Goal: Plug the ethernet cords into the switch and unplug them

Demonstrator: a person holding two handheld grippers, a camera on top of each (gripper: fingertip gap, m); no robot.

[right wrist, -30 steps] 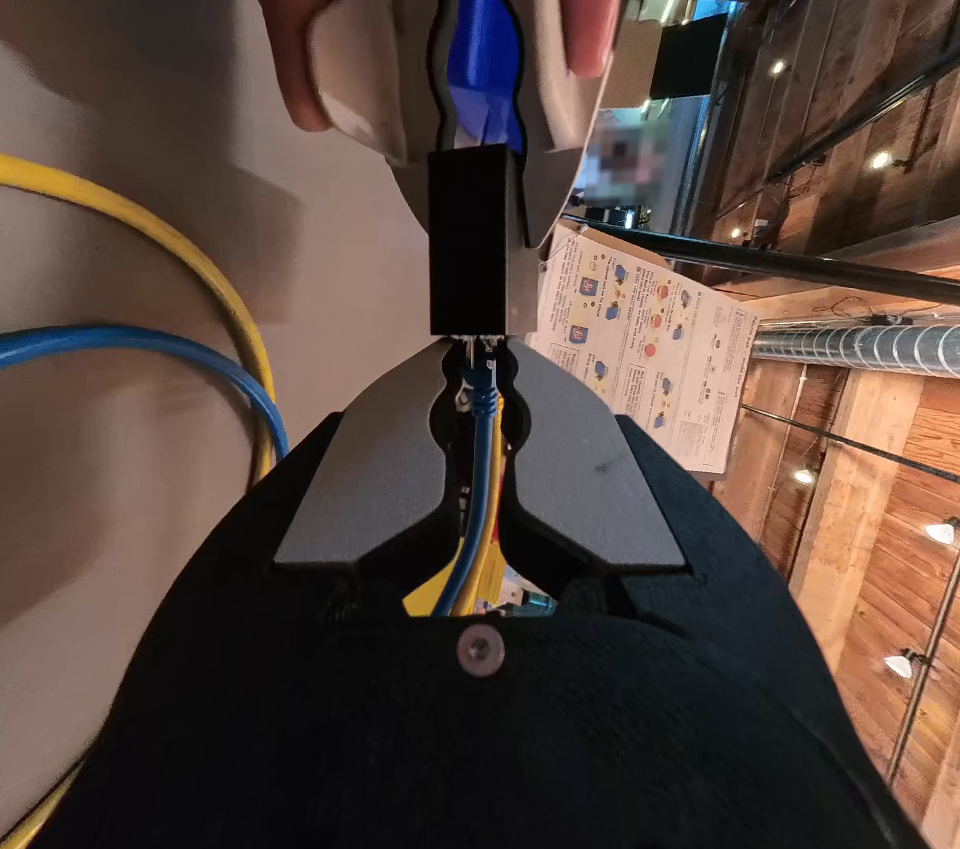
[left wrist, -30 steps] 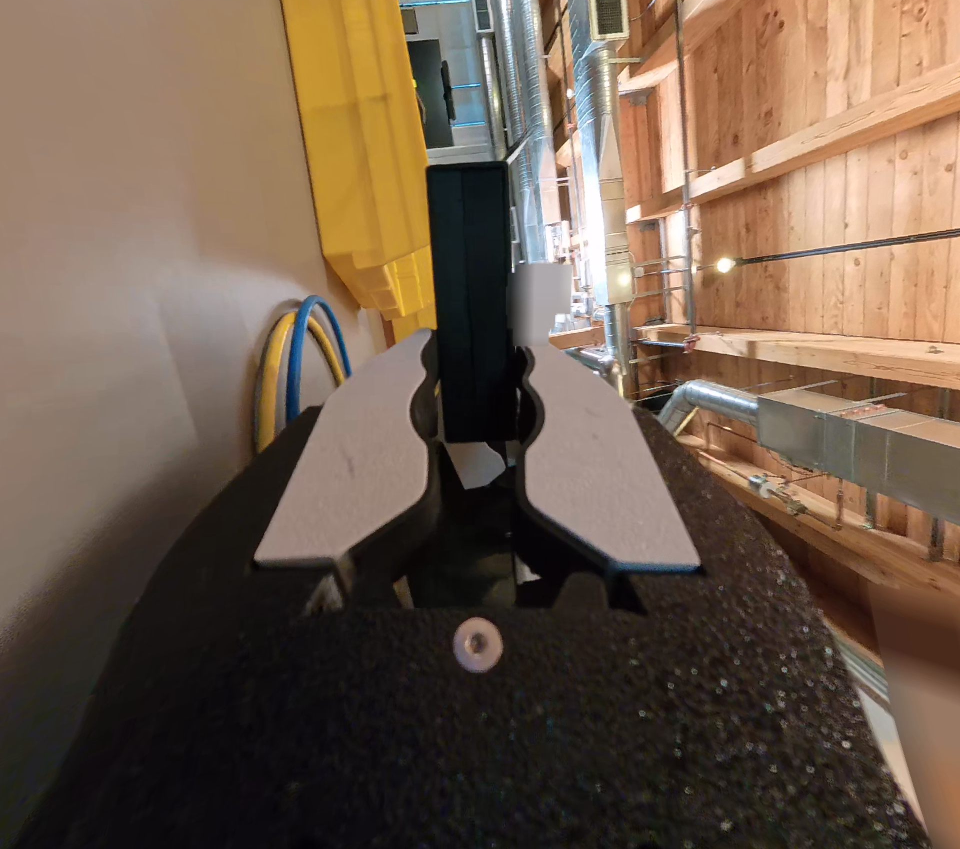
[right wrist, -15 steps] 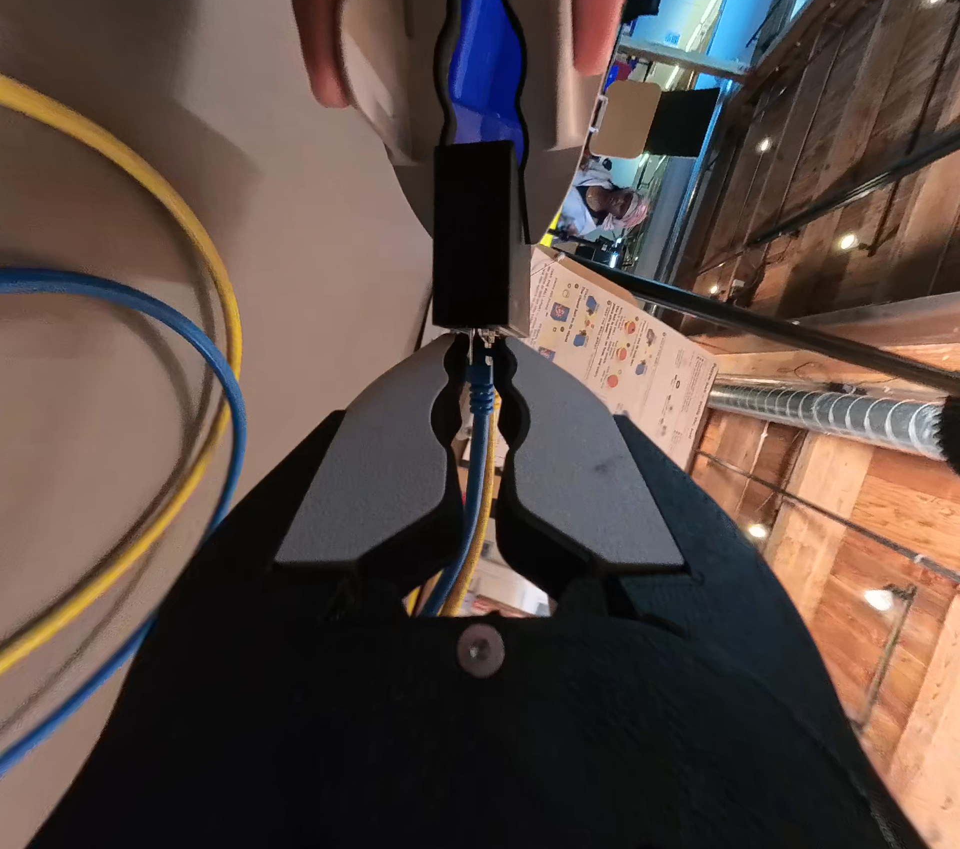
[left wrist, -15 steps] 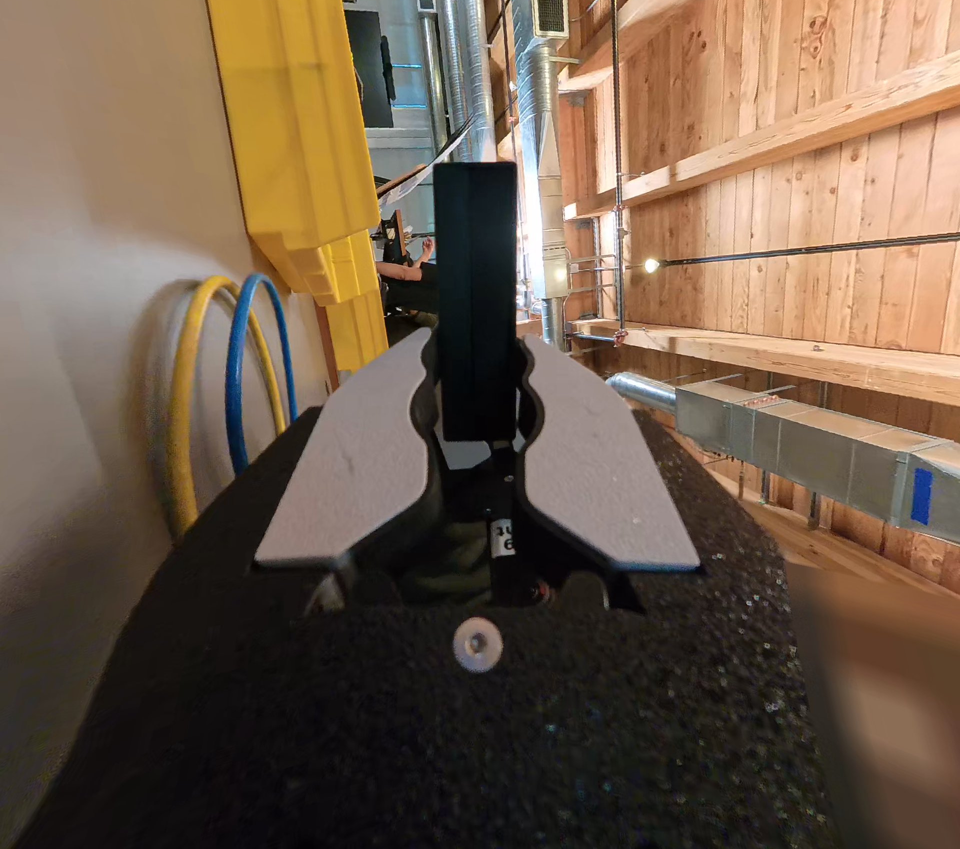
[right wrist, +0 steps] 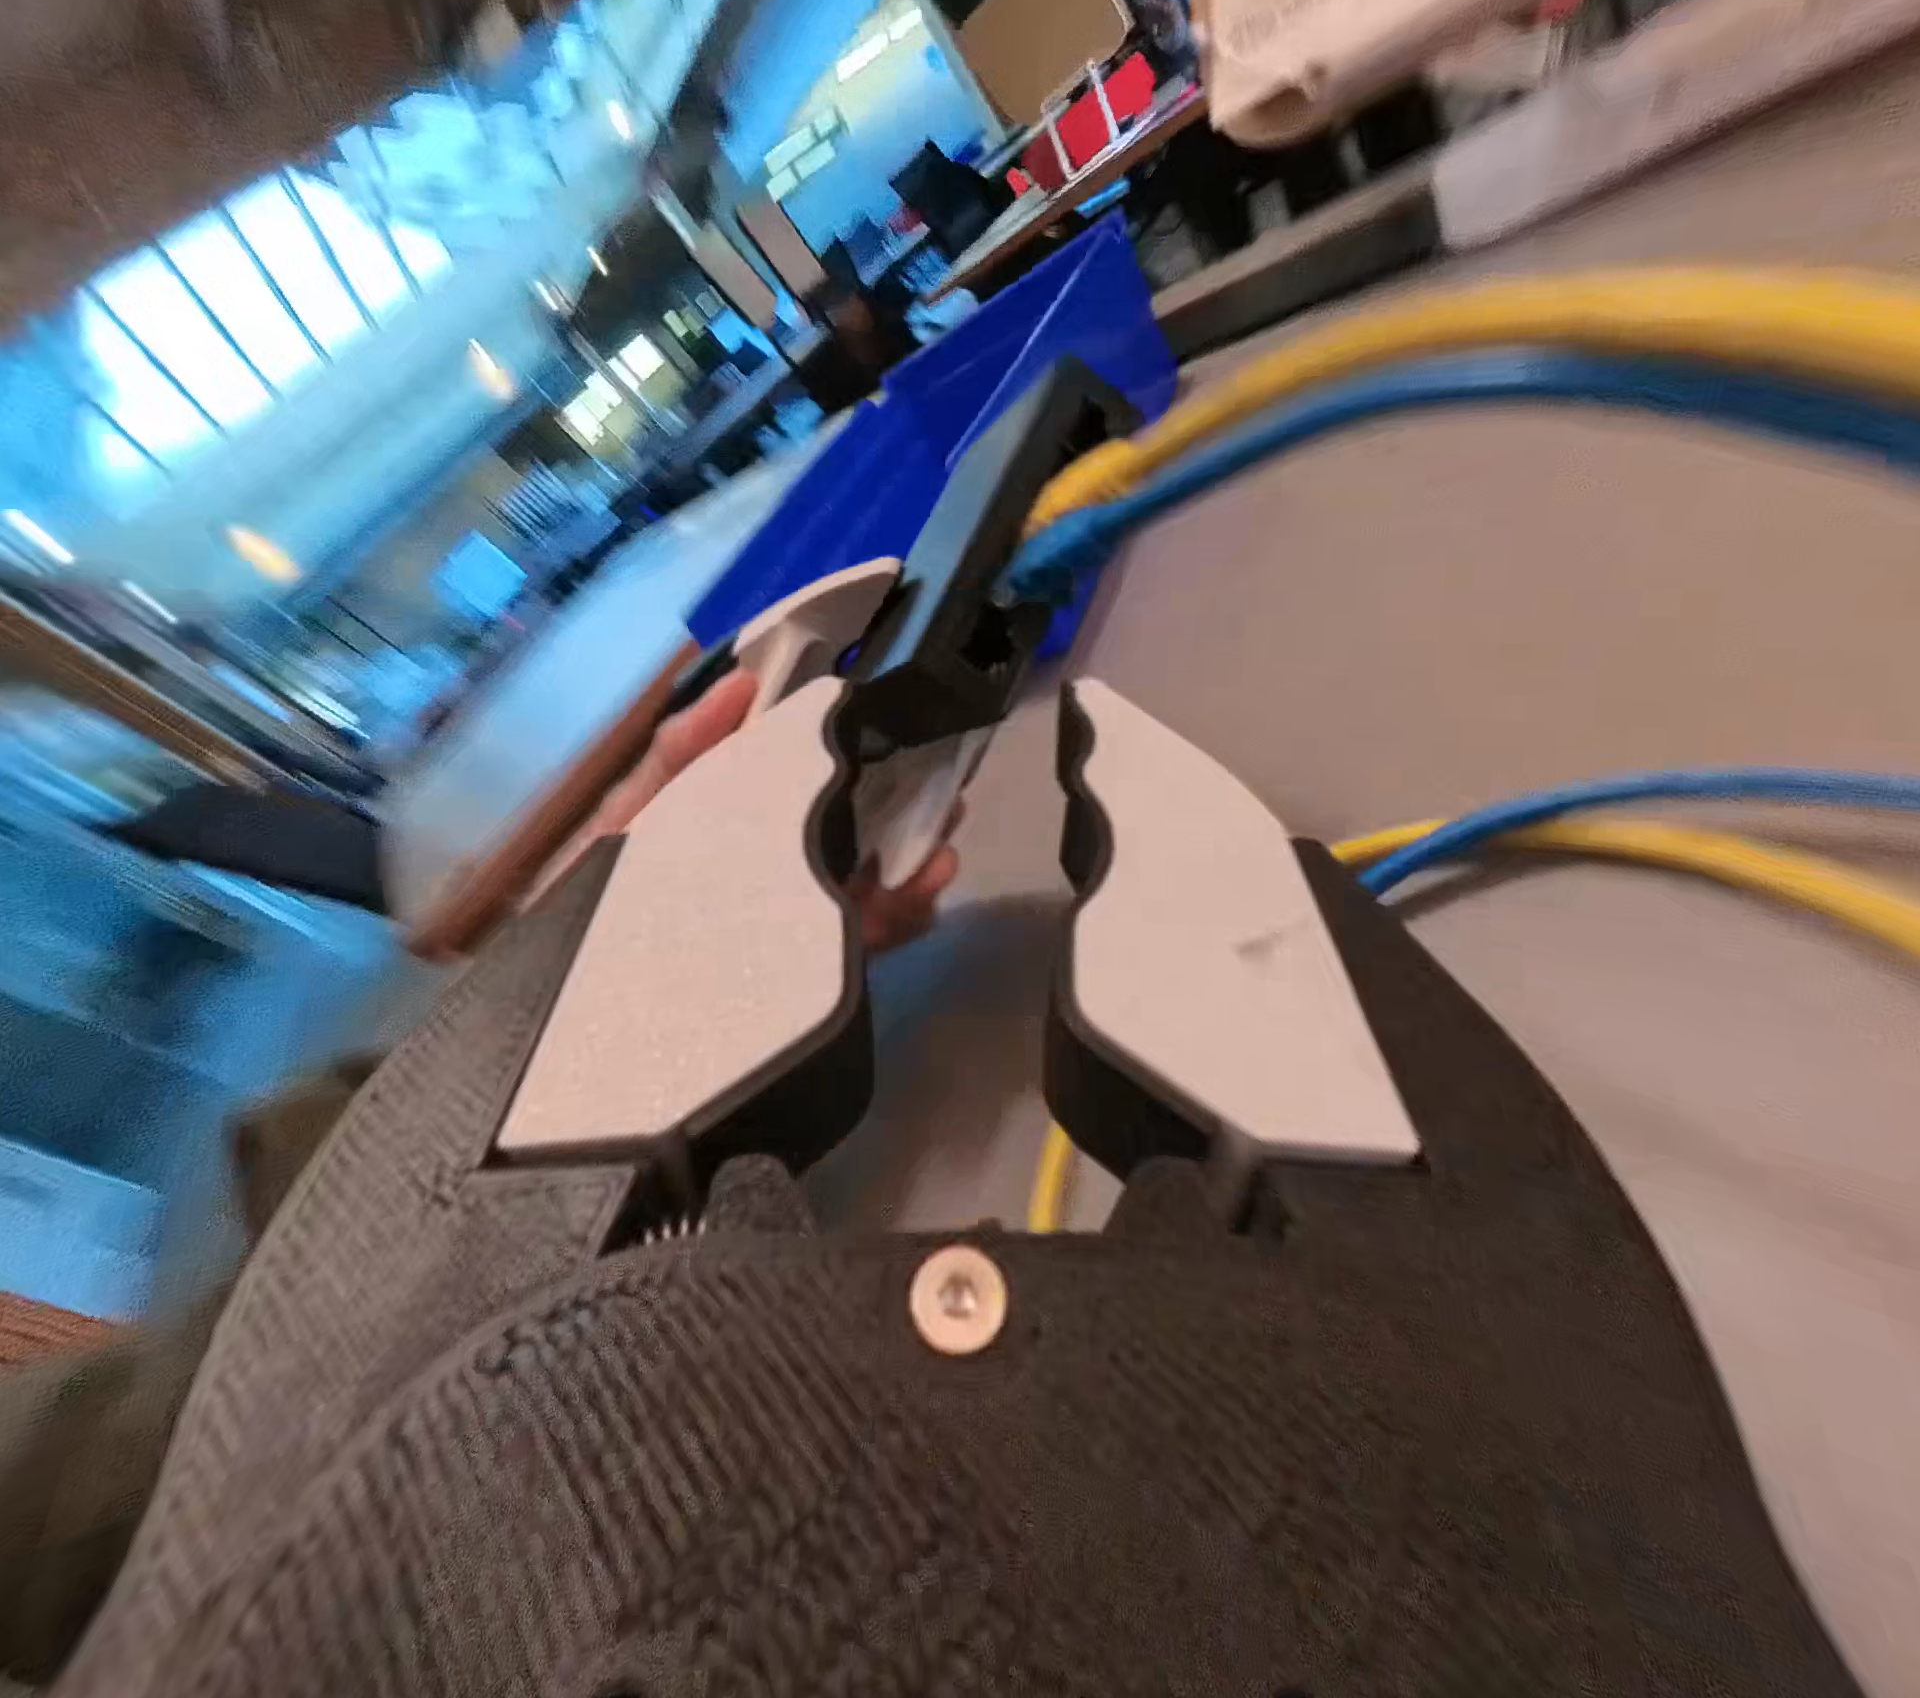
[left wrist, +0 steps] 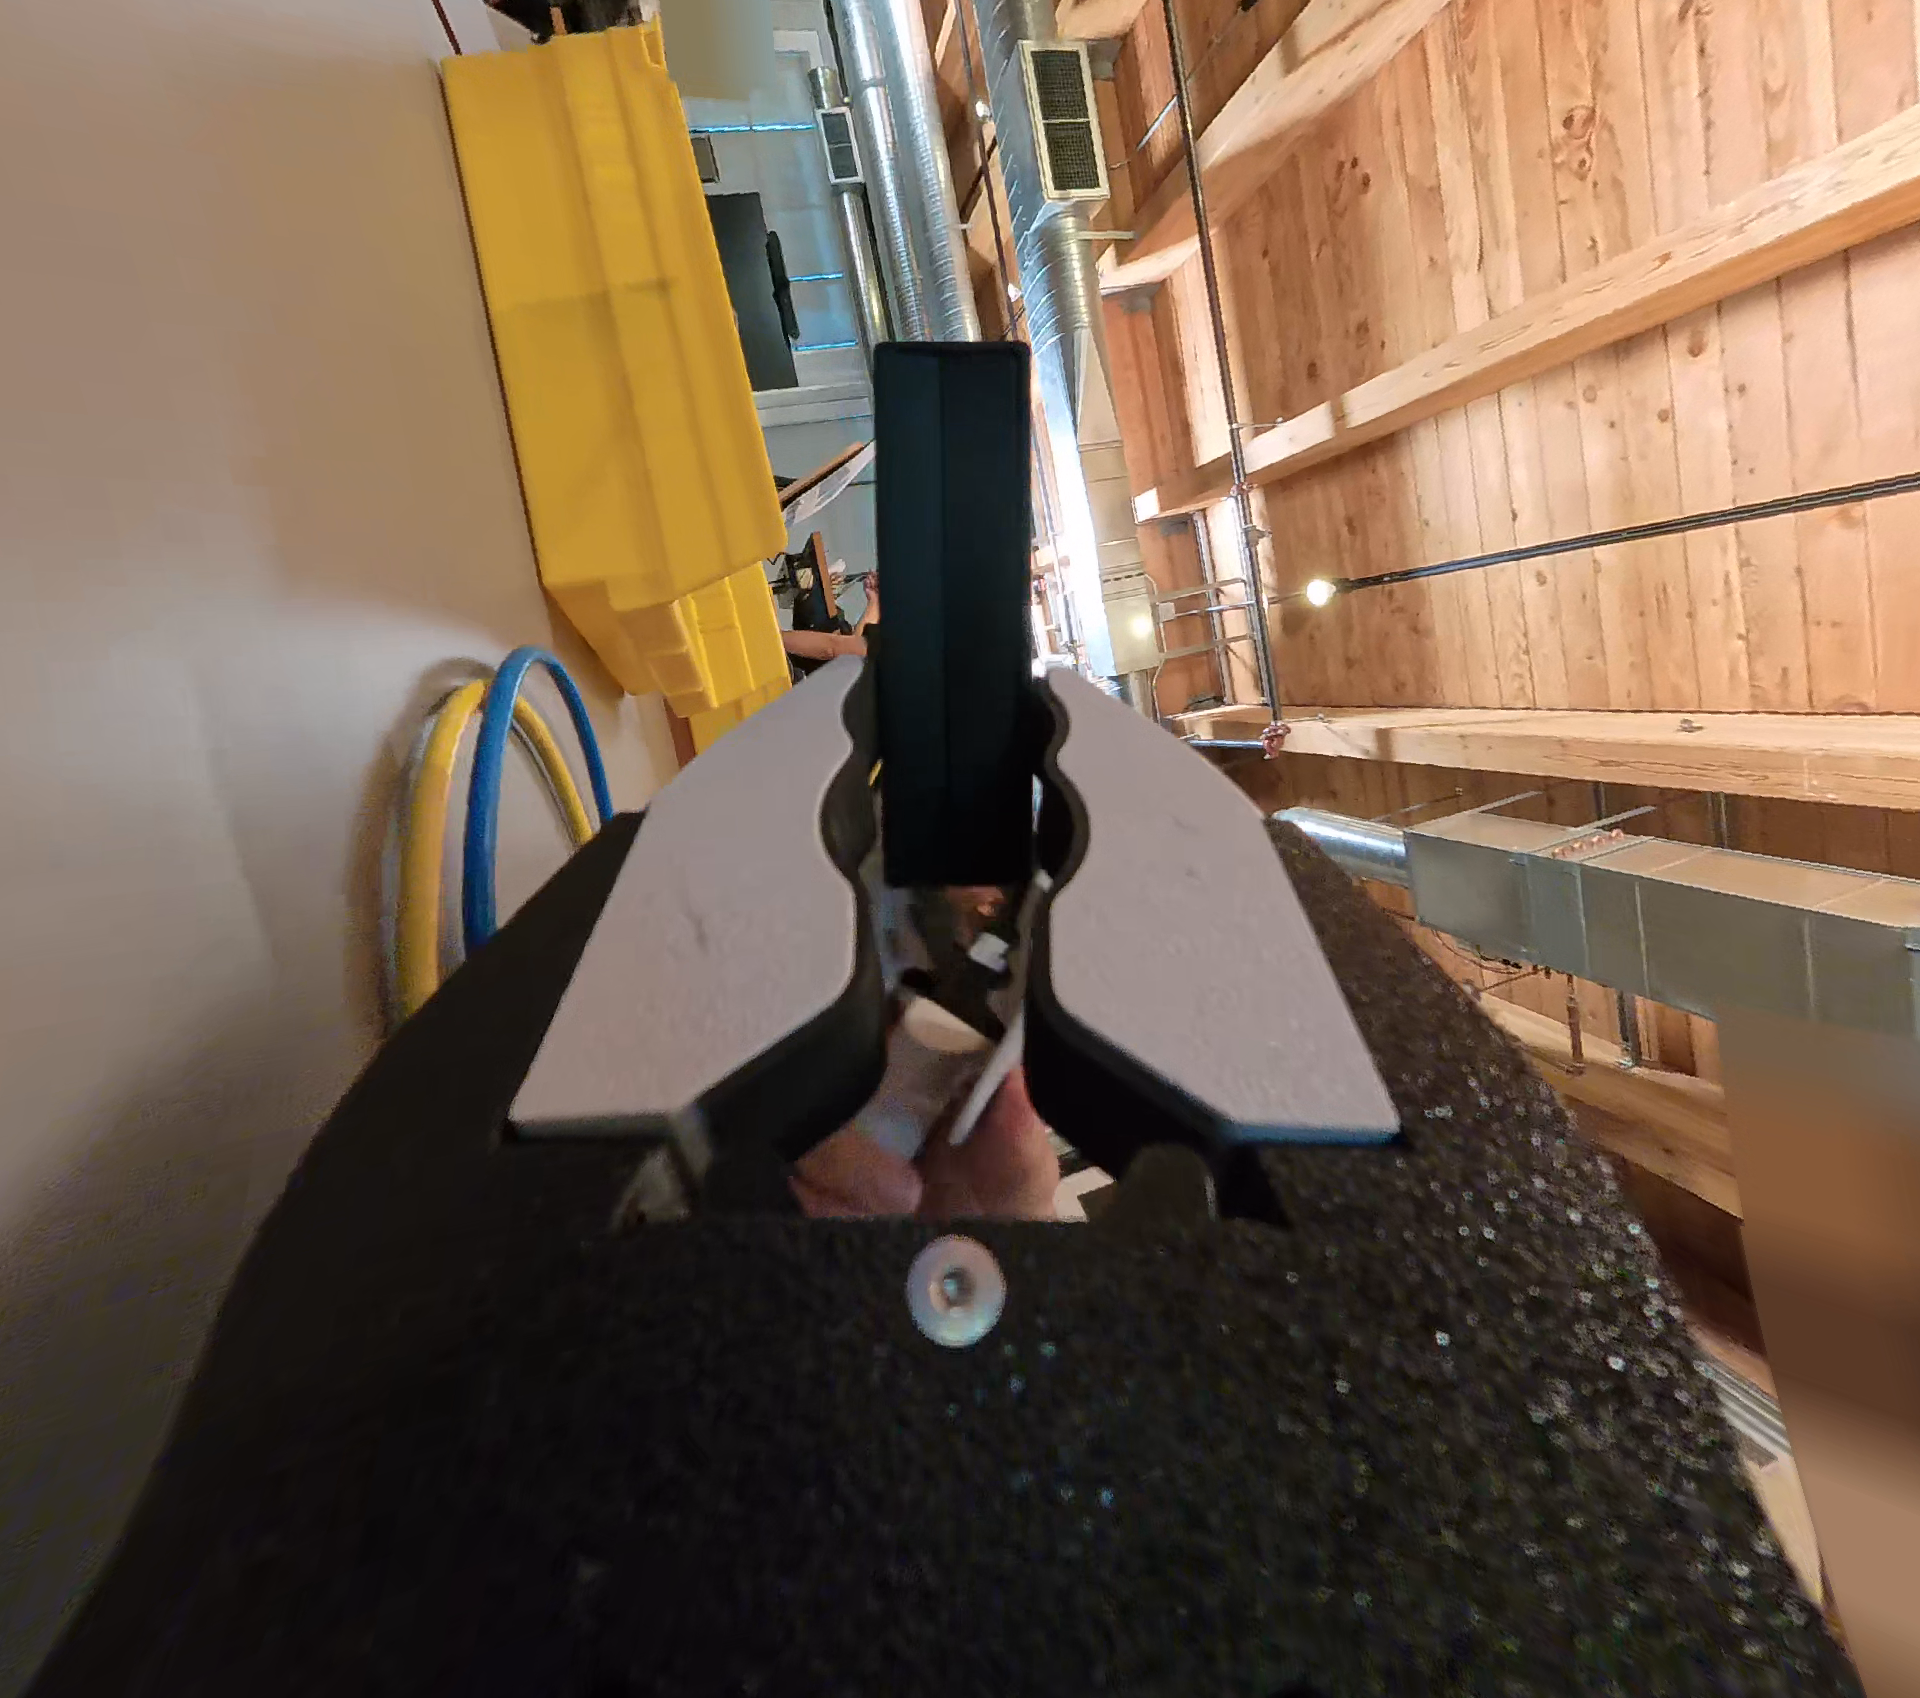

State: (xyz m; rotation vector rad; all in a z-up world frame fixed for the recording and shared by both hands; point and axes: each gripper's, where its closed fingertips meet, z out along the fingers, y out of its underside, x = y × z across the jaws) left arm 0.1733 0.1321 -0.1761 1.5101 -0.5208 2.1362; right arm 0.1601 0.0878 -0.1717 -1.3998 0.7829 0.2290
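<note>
A pale beige worktop (left wrist: 208,505) is seen at 9 o'clock in the left wrist view, since the camera is rolled onto its side. A yellow plastic bin (left wrist: 613,422) rests on it at 10 o'clock. Timber planking with beams (left wrist: 1558,298) and silver ventilation ducts (left wrist: 997,142) fill the 1 to 4 o'clock region. In the right wrist view the background is heavily motion-blurred; bright windows (right wrist: 260,360) are seen at 9 to 10 o'clock and a blue bin (right wrist: 935,464) near 12 o'clock.

The left hand-held gripper (left wrist: 954,775) is clenched on the black switch (left wrist: 951,609), which projects edge-on toward 12 o'clock from between the fingers. Loops of the yellow ethernet cord (left wrist: 431,838) and the blue ethernet cord (left wrist: 488,775) lie against the worktop at 9 o'clock.

The right hand-held gripper (right wrist: 951,713) is released, a clear gap being visible between its fingers, and nothing is grasped. Just beyond its tips the switch is seen tilted, held at its near end. Both cords are plugged into the switch on its 2 o'clock side and trail away toward 3 o'clock across the worktop.
</note>
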